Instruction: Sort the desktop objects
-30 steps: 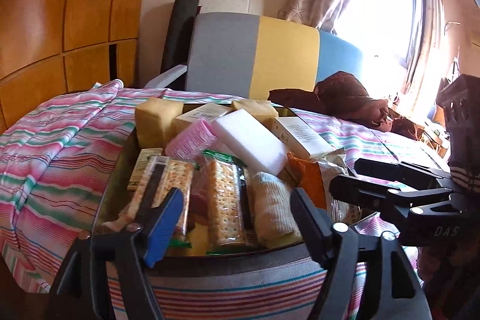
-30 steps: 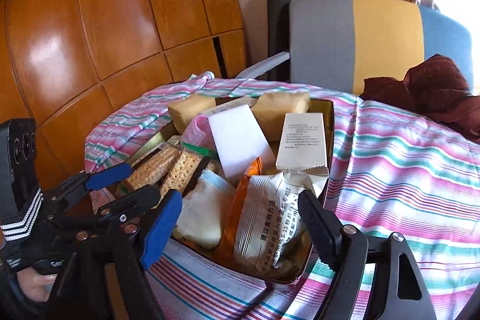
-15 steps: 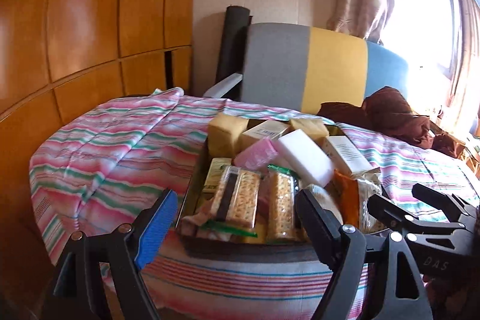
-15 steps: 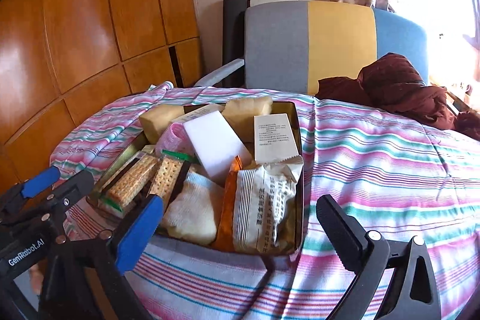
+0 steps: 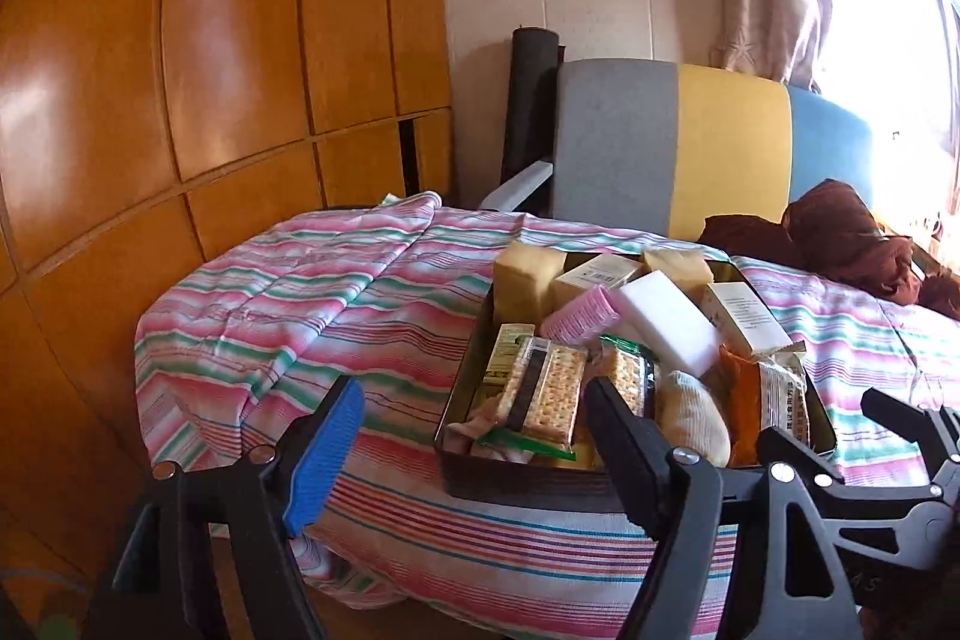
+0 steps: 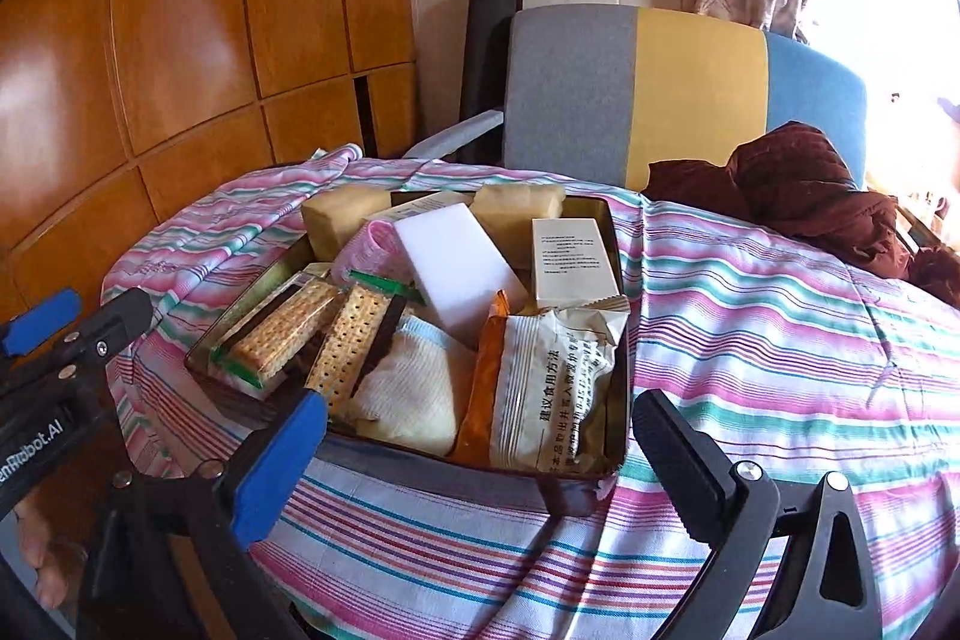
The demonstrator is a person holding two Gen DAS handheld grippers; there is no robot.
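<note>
Both the left claw (image 5: 474, 430) and right claw (image 6: 480, 430) hover wide and empty near the full tin (image 6: 618, 328), so sorting looks unstarted; next, pick one item.

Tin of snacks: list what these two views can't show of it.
- tin floor: both views, buried under packets.
- cracker packs: left wrist view, partly behind the left tool.
- white box print: too small to read.
- right tool: open, base cropped.

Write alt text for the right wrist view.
A metal tray crammed with cracker packs, a white sponge, boxes and snack bags sits on a striped cloth; the open right hand-held gripper hovers before it, empty.
</note>
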